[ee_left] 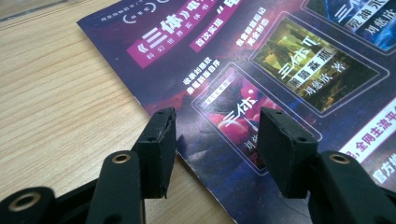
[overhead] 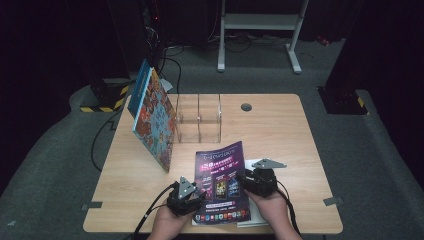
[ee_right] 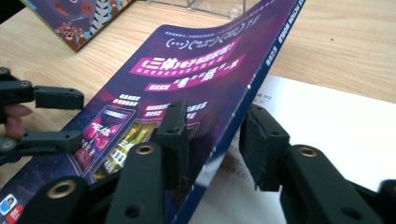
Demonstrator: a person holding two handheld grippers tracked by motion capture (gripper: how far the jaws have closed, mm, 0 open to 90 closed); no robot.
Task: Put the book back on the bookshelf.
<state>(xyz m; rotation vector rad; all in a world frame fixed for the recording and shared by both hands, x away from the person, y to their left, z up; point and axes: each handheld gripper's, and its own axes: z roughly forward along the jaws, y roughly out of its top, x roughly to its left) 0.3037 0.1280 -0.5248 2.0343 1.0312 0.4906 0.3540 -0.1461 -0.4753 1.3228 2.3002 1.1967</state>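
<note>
Your left gripper [ee_left: 212, 140] looks along its two black jaws at a purple magazine [ee_left: 261, 60] lying on the wooden table [ee_left: 60, 93]; the jaws stand apart, with a gap between the pads, and they press on nothing. The left jaw sits right over the magazine's near edge, where cover meets wood; the right jaw hangs over the cover itself, above a small red picture panel [ee_left: 231, 109] with pale lettering. Beyond that panel you see a yellowish panel [ee_left: 313, 65] and pink banners [ee_left: 173, 37] with white characters; whether the pads touch the cover cannot be told.
</note>
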